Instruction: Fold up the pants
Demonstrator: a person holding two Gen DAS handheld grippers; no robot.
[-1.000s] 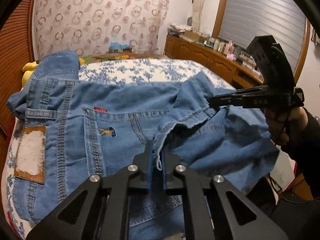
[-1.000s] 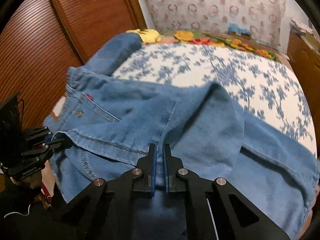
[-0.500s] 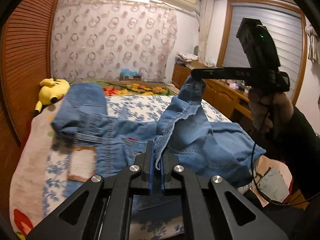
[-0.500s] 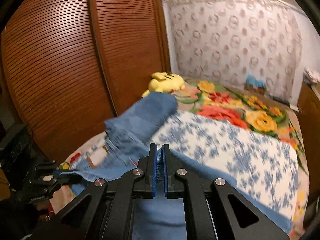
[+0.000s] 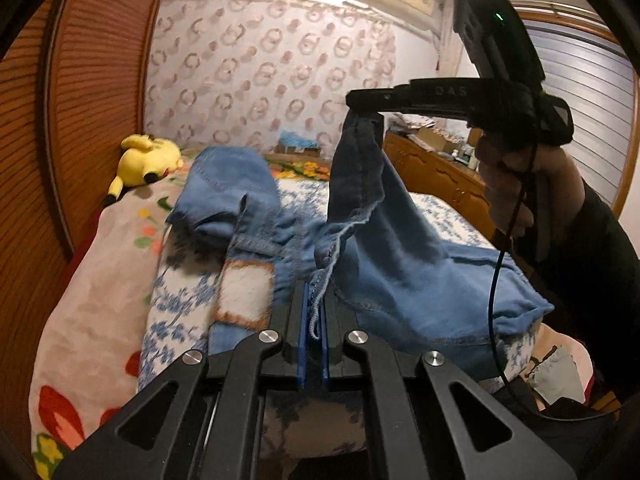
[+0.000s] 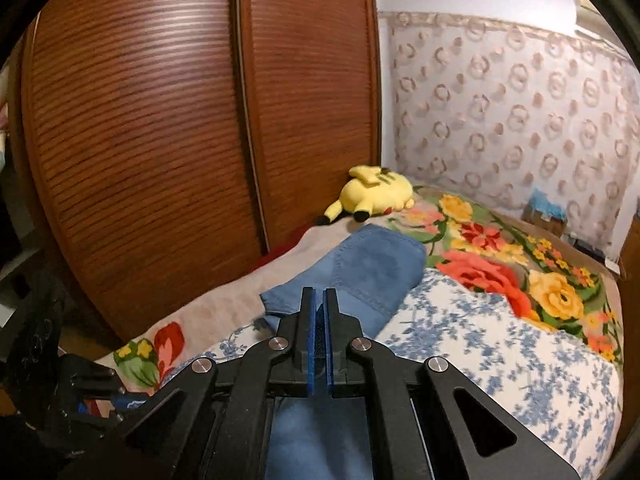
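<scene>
Blue denim pants point(image 5: 400, 264) lie rumpled on the bed, with a pale leather patch point(image 5: 244, 296) at the waistband. My left gripper point(image 5: 314, 294) is shut on a frayed denim edge low in the left wrist view. My right gripper point(image 5: 362, 106) is held higher by a hand point(image 5: 516, 184); it is shut on another part of that edge, and the cloth hangs from it in a dark fold. In the right wrist view the right gripper point(image 6: 319, 298) pinches dark cloth, one pants leg point(image 6: 372, 264) lies ahead on the bed, and the left gripper point(image 6: 100, 384) shows at lower left.
A yellow plush toy point(image 5: 148, 156) lies at the bed's far left corner on a floral blanket point(image 6: 520, 272). Wooden slatted wardrobe doors point(image 6: 160, 140) run along the left side. A wooden dresser point(image 5: 436, 168) with clutter stands to the right, and a patterned curtain point(image 5: 260, 68) hangs behind.
Both grippers have lifted and drawn back from the bed with the denim edge. The right one has risen higher, so the cloth now hangs from it instead of lying flat.
</scene>
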